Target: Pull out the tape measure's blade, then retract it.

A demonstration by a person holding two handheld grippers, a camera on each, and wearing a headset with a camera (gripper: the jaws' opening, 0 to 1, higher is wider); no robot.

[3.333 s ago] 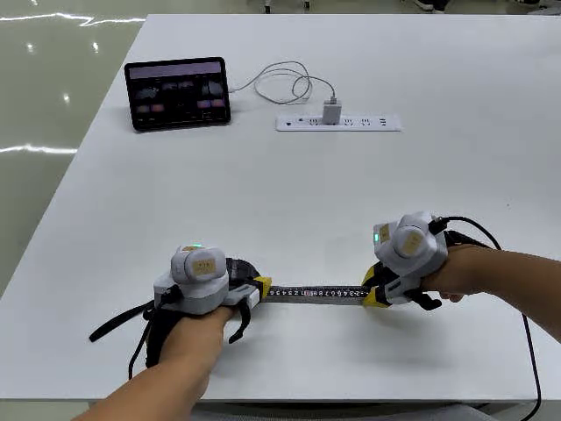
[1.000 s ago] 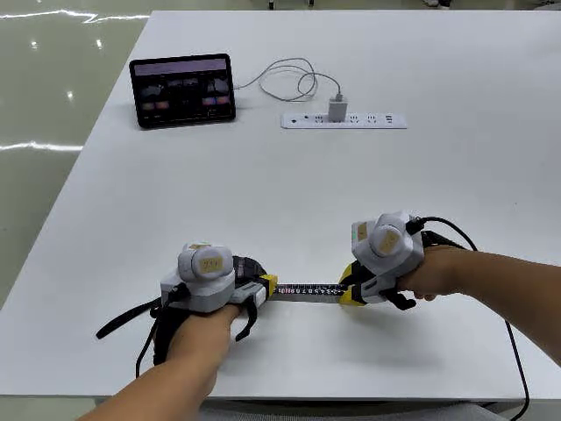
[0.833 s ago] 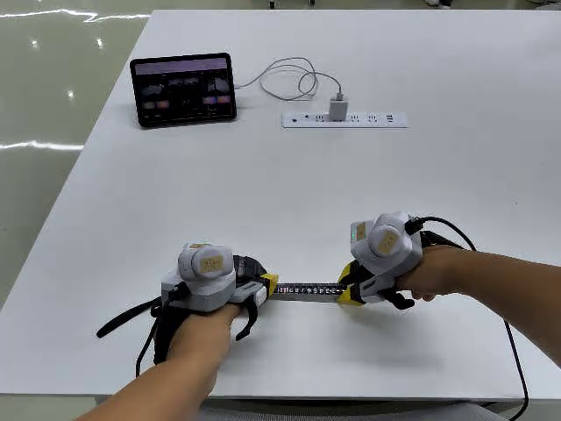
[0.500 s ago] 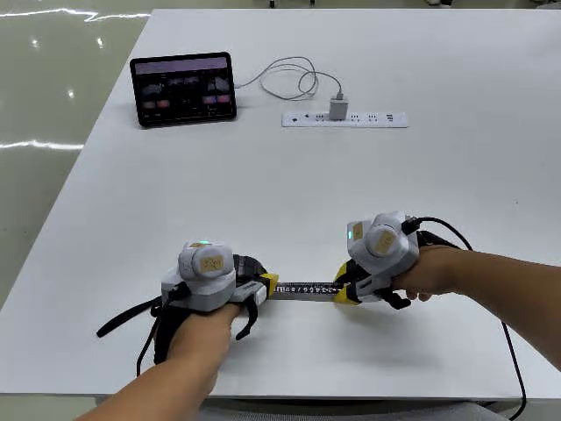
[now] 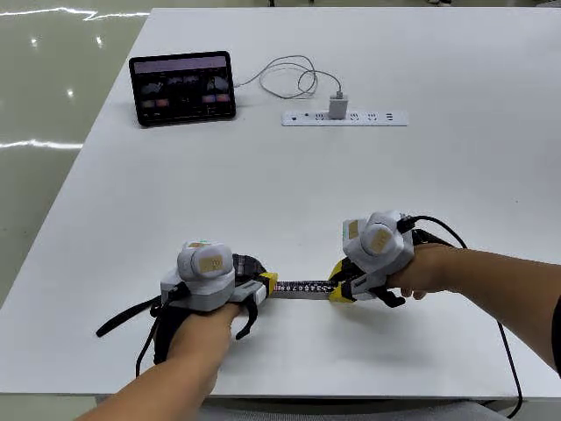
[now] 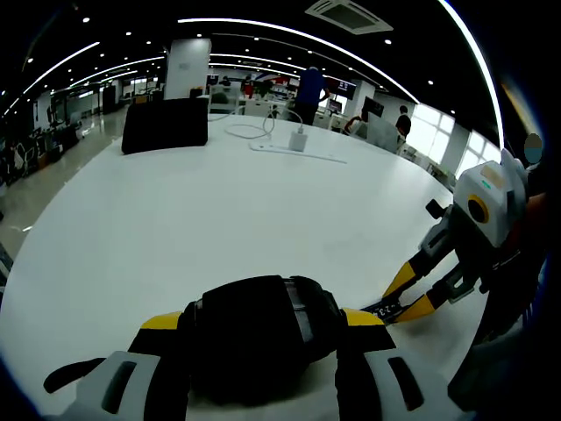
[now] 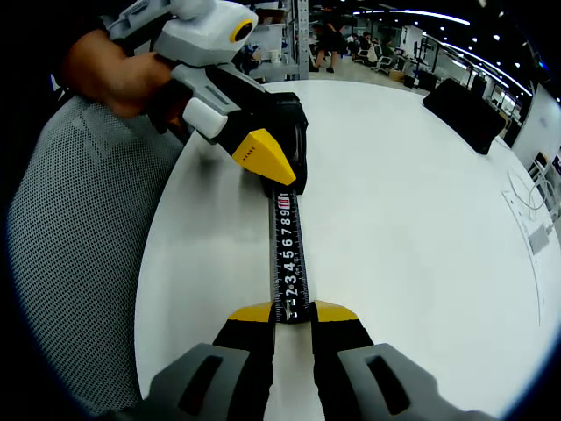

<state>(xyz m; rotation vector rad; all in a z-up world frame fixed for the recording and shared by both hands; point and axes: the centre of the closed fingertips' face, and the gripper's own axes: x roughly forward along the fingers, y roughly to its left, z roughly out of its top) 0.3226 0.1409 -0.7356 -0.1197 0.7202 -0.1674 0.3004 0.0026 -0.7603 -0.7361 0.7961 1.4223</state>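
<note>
White table [image 5: 289,197]; glossy, perhaps tiled floor [image 5: 48,96]

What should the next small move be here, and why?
Probably move the right gripper a little closer to the case, feeding the blade in. The right gripper is shut on the blade's tip and the left gripper on the case. The short stretch of blade between them is shorter than it was seconds ago, so retraction looks under way.

numerals 1 to 9, on tape blade [image 7: 287,254]
</note>
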